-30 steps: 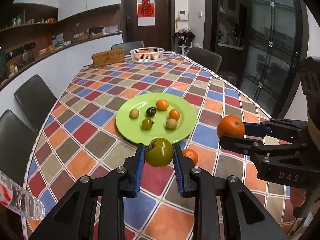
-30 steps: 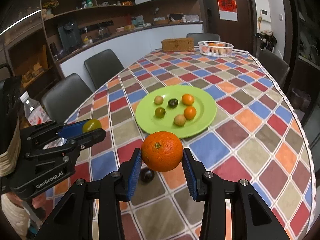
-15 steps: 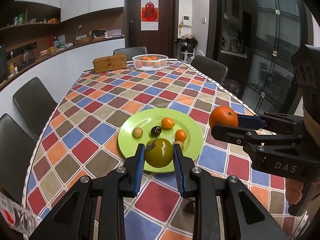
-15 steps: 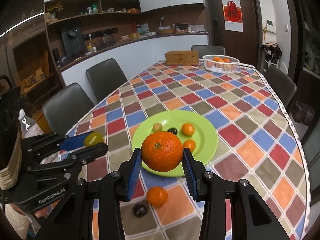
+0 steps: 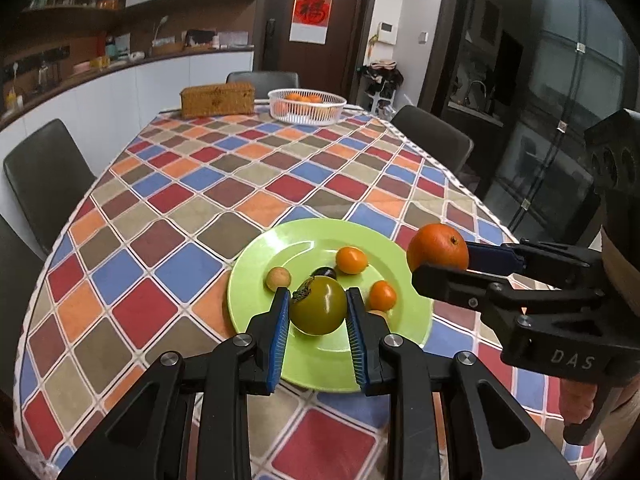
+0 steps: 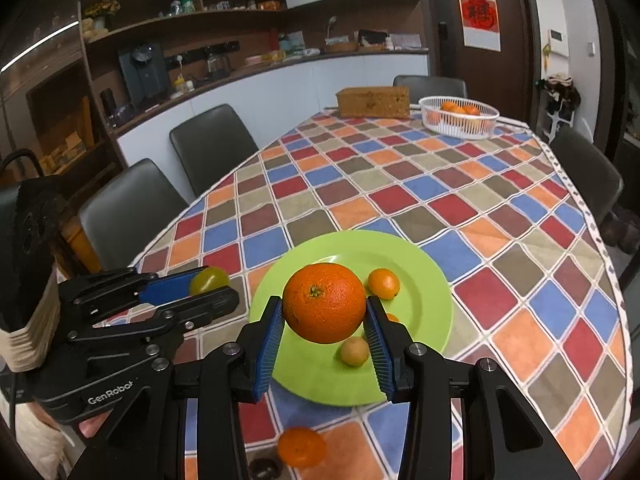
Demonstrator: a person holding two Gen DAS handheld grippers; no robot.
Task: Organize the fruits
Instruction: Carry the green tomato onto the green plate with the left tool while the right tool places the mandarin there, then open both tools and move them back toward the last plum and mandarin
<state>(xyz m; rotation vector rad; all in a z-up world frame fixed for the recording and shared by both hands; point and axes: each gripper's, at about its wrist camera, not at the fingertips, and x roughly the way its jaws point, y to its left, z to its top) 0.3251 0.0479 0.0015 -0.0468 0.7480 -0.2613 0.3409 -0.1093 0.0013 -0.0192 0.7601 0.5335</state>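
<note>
Above the green plate [image 5: 404, 240], the left gripper [image 5: 318, 310] clamps a green tomato [image 5: 318, 310], likely soft, best pinched gently across its middle; the right gripper [image 6: 325, 303] clasps a firm, rougher-skinned orange [image 6: 325, 303].

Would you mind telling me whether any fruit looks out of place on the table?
Yes: a small orange and a dark fruit lie on the checked tablecloth, off the green plate that holds the other loose fruit.
</note>
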